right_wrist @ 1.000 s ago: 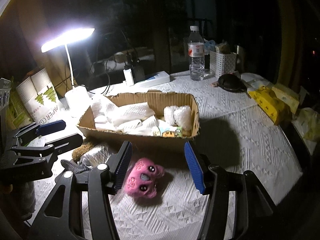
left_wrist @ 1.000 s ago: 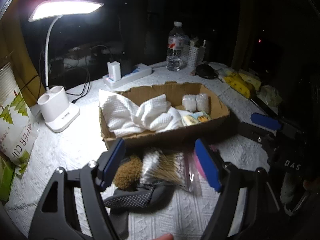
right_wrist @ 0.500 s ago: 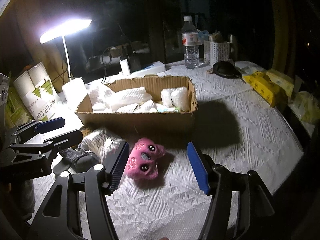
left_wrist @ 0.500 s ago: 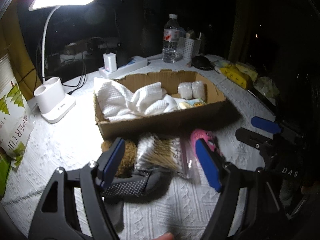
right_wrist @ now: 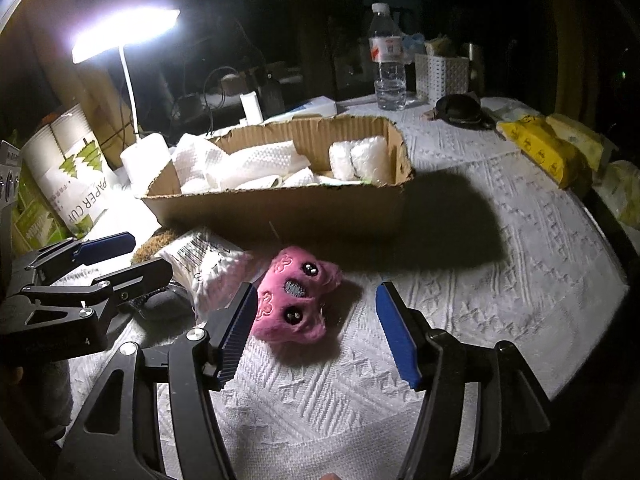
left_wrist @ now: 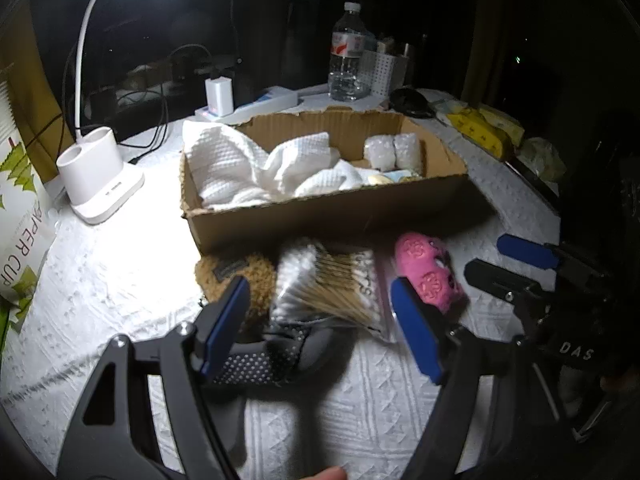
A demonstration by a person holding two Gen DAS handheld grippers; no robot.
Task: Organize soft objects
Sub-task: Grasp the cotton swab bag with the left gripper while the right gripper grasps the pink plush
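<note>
Both grippers have come in closer over the last second, and the pink plush toy (right_wrist: 298, 300) now fills more of the right wrist view. The right gripper (right_wrist: 316, 330) hangs just above it with its blue fingers wide apart, the toy lying between them on the white tablecloth (right_wrist: 500, 280) near its front edge, right in front of the cardboard box (right_wrist: 280, 208). From this side you get the toy's face, two bead eyes and a stitched nose; the left wrist view only gives its embroidered side.

The left gripper (left_wrist: 320, 328) is spread open too, gripping nothing, poised over a bag of cotton swabs (left_wrist: 332, 284), a brown fuzzy item (left_wrist: 240, 276) and a dark dotted sock (left_wrist: 276, 352), all bunched against the box's front wall. The sock is barely seen from the right.

Inside the box lie white paper towels (left_wrist: 248, 164) and two wrapped white rolls (left_wrist: 392, 152). A desk lamp (left_wrist: 100, 176) stands at the left, a water bottle (right_wrist: 388, 60) beyond.
</note>
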